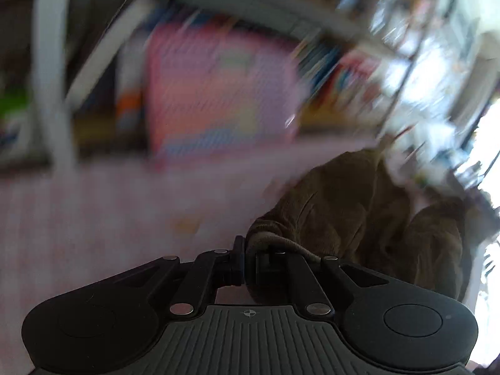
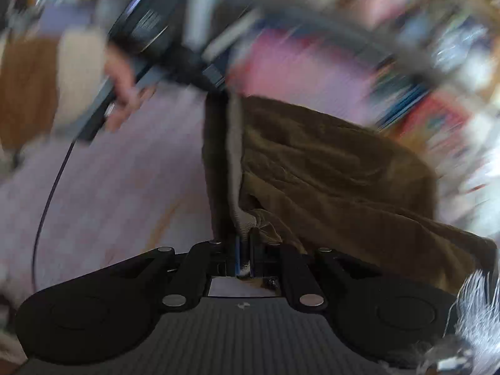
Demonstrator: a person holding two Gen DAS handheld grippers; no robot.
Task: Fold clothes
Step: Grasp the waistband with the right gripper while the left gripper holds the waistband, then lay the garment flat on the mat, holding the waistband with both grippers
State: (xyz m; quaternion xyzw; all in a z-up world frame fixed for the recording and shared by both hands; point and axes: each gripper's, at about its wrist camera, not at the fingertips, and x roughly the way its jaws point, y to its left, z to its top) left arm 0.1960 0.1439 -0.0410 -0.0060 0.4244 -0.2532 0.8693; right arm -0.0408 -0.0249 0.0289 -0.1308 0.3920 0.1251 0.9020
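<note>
One garment is counted, olive-brown and soft-looking, and two grippers are seen on it, one at each end of its banded edge. The left gripper is drawn in narrow, and a cuff-like ribbed edge of the garment is pinched between its fingers, the cloth bunched right at the tips and trailing away to the right of them. The right gripper is likewise drawn in tight, and a pale grey ribbed band with a fold of brown cloth is clamped between its fingers. From the right wrist view, that band is stretched straight up from the right gripper to the far end, where the left gripper is seen gripping it, held by one hand with a cream sleeve behind it; a thin dark cable is hung down from that tool. The garment is held up off a pale pink checked surface, draped in heavy wrinkled folds to the right of the band, its texture like fine corduroy or fleece, though this cannot be settled. Beyond the garment, everything is smeared by motion: a pink patterned panel and coloured shelves can only loosely be made out. A white fringed textile is glimpsed just right of the right gripper's body.
</note>
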